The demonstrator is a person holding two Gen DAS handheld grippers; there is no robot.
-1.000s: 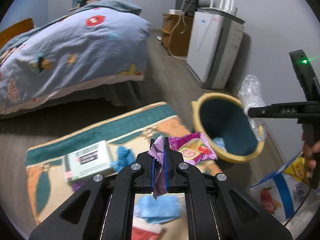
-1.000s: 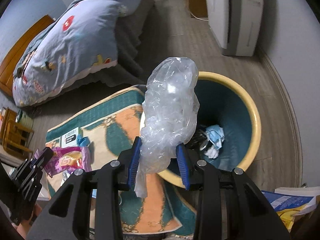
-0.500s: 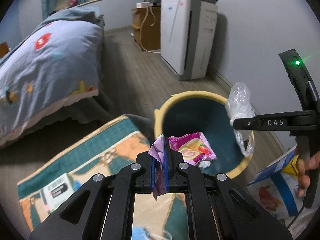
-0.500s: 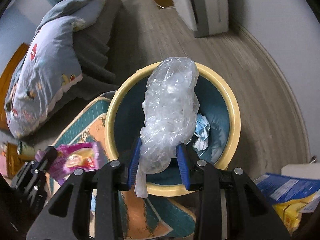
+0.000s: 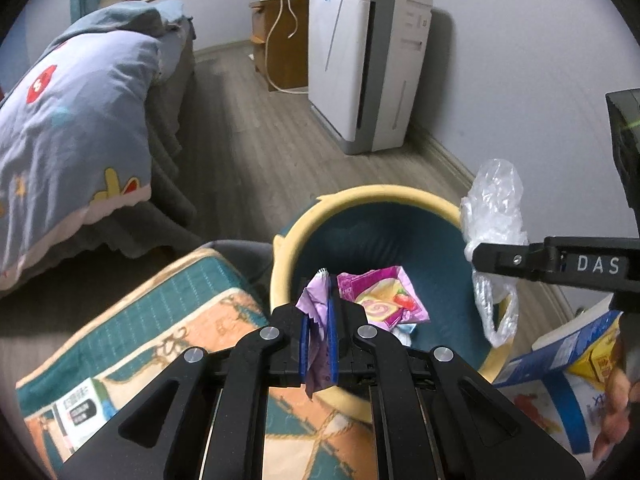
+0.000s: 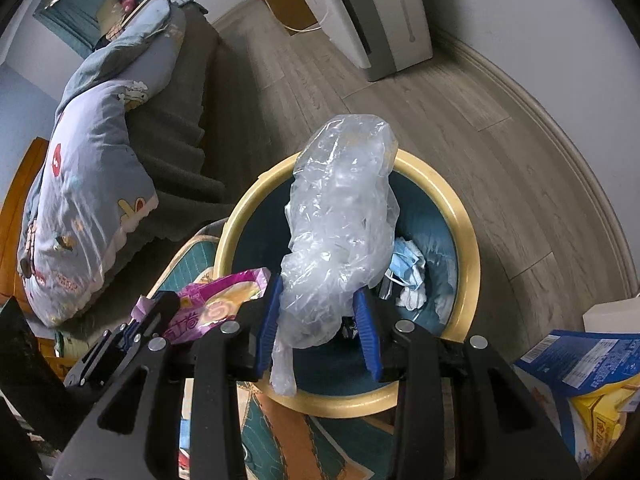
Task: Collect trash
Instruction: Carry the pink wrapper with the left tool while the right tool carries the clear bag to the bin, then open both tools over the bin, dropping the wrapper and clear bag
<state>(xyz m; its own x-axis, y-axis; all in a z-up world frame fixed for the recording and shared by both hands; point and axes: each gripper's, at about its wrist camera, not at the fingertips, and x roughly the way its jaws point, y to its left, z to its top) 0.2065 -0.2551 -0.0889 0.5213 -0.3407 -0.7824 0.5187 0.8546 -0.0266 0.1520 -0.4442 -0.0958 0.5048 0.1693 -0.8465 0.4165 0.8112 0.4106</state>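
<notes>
A round bin (image 5: 384,193) with a yellow rim and teal inside stands on the floor. My left gripper (image 5: 319,320) is shut on a purple snack wrapper (image 5: 380,300), which hangs over the bin's near side. My right gripper (image 6: 316,314) is shut on a crumpled clear plastic bag (image 6: 340,208) above the bin's (image 6: 469,240) opening. In the left wrist view that bag (image 5: 496,200) sits over the right part of the rim. The wrapper (image 6: 216,304) and left gripper (image 6: 160,305) show at lower left in the right wrist view. Blue masks (image 6: 408,264) and tissue lie inside the bin.
A patterned teal and orange rug (image 5: 188,320) lies left of the bin, with a white box (image 5: 80,408) on it. A bed with a blue quilt (image 5: 72,120) stands to the left, a white air purifier (image 5: 368,60) by the wall, and a blue carton (image 6: 580,364) at lower right.
Both grippers have come in over the bin. The wrapper, earlier above the rug, now hangs over the bin's edge. The right gripper has rolled, still gripping the bag.
</notes>
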